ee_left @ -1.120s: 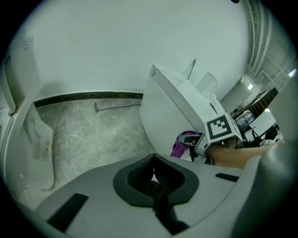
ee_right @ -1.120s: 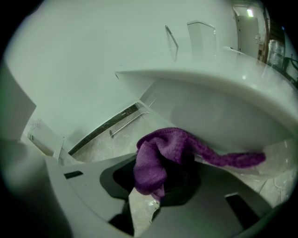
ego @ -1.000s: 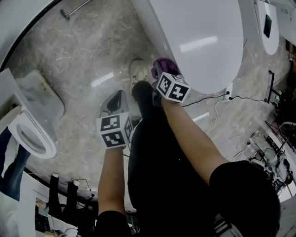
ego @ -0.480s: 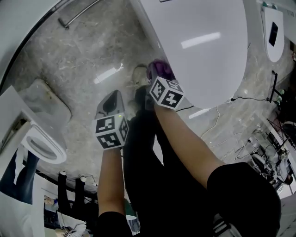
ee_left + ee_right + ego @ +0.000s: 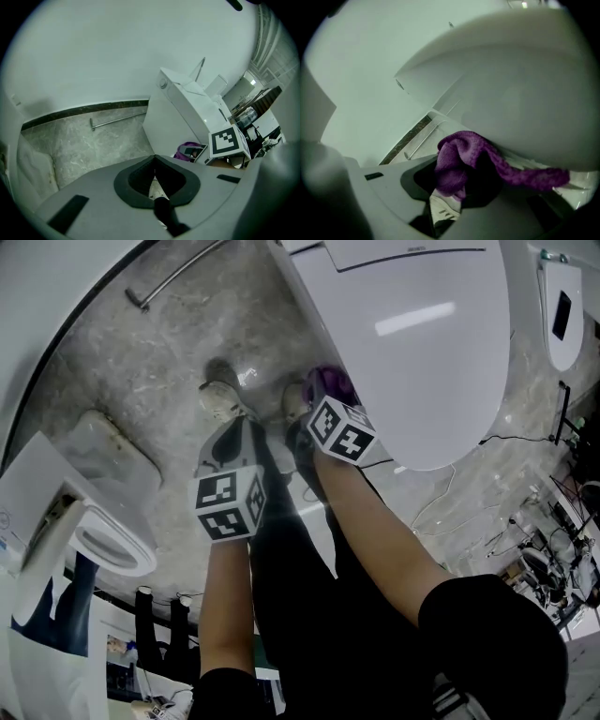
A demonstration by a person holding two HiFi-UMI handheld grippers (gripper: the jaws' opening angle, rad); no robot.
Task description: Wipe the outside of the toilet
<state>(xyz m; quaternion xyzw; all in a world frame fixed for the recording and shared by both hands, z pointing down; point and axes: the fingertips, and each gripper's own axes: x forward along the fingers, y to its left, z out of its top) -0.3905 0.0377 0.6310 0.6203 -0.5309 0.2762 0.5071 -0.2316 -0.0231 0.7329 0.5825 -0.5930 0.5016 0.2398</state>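
White toilet [image 5: 412, 362], lid down; purple cloth [image 5: 330, 383] bunched against its bowl's outer side.

We reach both bare forearms forward and down, the left forearm [image 5: 225, 606] straight, the right forearm [image 5: 382, 535] slanting inward; our left gripper [image 5: 232, 442] hangs with its jaws pressed together on nothing; our right gripper [image 5: 325, 399], slightly farther forward, has its jaws clamped on a purple cloth [image 5: 457, 161].
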